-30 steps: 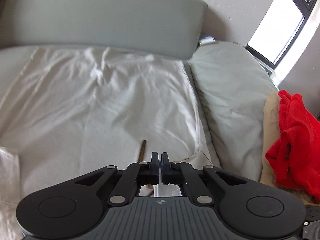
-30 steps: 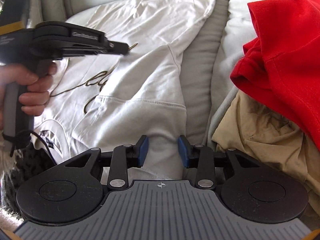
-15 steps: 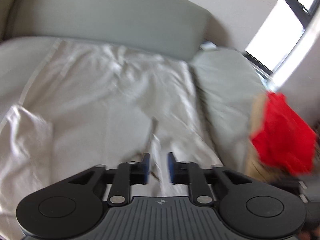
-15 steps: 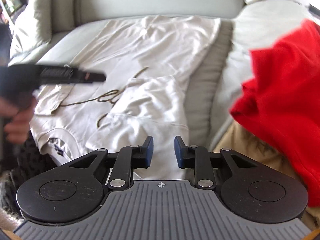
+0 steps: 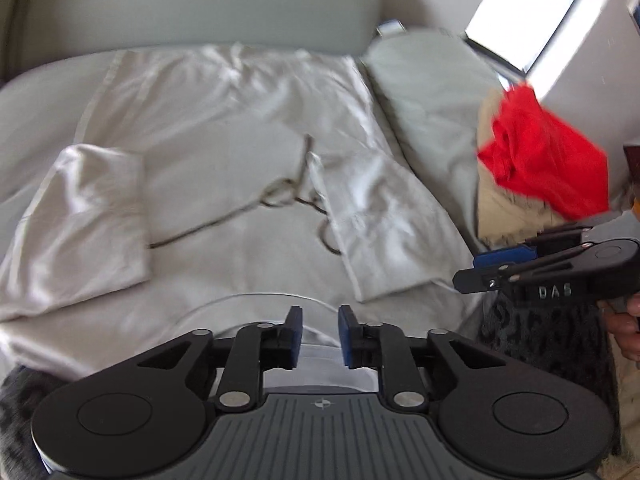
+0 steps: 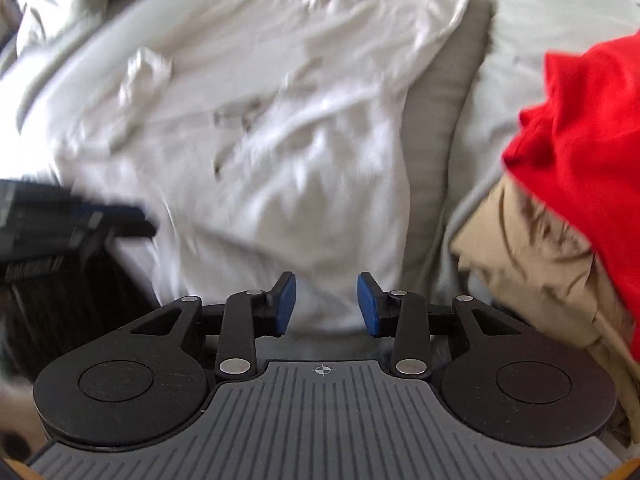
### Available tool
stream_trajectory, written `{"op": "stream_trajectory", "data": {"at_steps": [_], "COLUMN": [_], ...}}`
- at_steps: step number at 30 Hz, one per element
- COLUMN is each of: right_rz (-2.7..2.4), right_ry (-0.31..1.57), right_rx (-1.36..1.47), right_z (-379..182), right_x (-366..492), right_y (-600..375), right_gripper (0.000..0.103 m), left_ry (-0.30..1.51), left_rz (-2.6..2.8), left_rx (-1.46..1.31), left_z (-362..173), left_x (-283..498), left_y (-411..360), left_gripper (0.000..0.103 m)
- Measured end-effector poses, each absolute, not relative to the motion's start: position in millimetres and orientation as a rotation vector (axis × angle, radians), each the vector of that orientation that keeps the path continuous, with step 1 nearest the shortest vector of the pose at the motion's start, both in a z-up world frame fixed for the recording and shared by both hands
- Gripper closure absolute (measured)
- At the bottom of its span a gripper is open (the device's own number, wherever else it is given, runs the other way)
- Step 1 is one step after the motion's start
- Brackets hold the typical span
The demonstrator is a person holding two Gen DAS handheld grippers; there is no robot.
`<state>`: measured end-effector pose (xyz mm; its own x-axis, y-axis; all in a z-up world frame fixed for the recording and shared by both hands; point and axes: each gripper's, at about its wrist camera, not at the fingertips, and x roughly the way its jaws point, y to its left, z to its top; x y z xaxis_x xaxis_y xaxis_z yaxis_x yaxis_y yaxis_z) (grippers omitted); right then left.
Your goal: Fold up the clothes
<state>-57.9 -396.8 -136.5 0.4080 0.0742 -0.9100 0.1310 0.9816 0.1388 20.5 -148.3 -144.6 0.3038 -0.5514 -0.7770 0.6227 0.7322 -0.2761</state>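
**A:** What are your claws doing?

**B:** My left gripper [image 5: 319,334] is standing apart over the collar, its jaws just opening, nothing between them. My right gripper [image 6: 327,304] is also parting, gripping nothing, beside the hem edge.

**A:** And the cream shirt [image 5: 240,200]?

**B:** It's lying flat on the sofa [image 5: 200,4], 2 sleeves folded in. I'm judging the body fold is coming next: pinching 2 corners evenly.

**A:** Any containers?

**B:** I'm seeing none; the red garment [image 6: 580,120] is sitting on a tan garment [image 6: 532,256].
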Motion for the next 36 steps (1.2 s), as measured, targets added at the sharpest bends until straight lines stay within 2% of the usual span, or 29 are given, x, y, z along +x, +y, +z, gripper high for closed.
{"op": "stream_trajectory", "data": {"at_steps": [8,11,13,15,16,18,20,24,28,36], "right_rz": [0.005,0.01,0.026,0.065,0.094,0.131,0.135,0.135,0.173,0.101], "right_ry": [1.065,1.103,1.166,1.202,1.252,1.342,1.294,1.212,1.157,0.961], "right_rx": [0.253,0.255,0.248,0.189,0.175,0.218,0.248,0.228,0.284,0.387], "right_z": [-136,-147,-160,-162,-162,-160,-150,-133,-109,-38], "right_x": [-31,-31,-36,-49,-53,-60,-67,-69,-66,-44], "right_y": [-371,-364,-359,-352,-349,-349,-352,-349,-353,-389], "right_gripper": [0.055,0.055,0.052,0.049,0.047,0.049,0.051,0.051,0.052,0.05], "left_ry": [0.922,1.036,1.181,1.248,1.232,1.207,1.156,1.03,0.983,0.862], "left_rz": [-0.416,-0.385,-0.363,-0.376,-0.383,-0.411,-0.455,-0.499,-0.543,-0.518], "left_rx": [-0.07,-0.019,0.07,0.165,0.204,0.133,0.039,0.046,0.04,0.028], "left_z": [-138,-156,-176,-188,-186,-172,-153,-122,-102,-49], "left_x": [76,83,78,64,57,50,46,41,37,67], "left_y": [-72,-71,-73,-74,-74,-65,-59,-77,-94,-86], "left_gripper": [0.086,0.087,0.089,0.088,0.089,0.089,0.089,0.086,0.07,0.064]}}
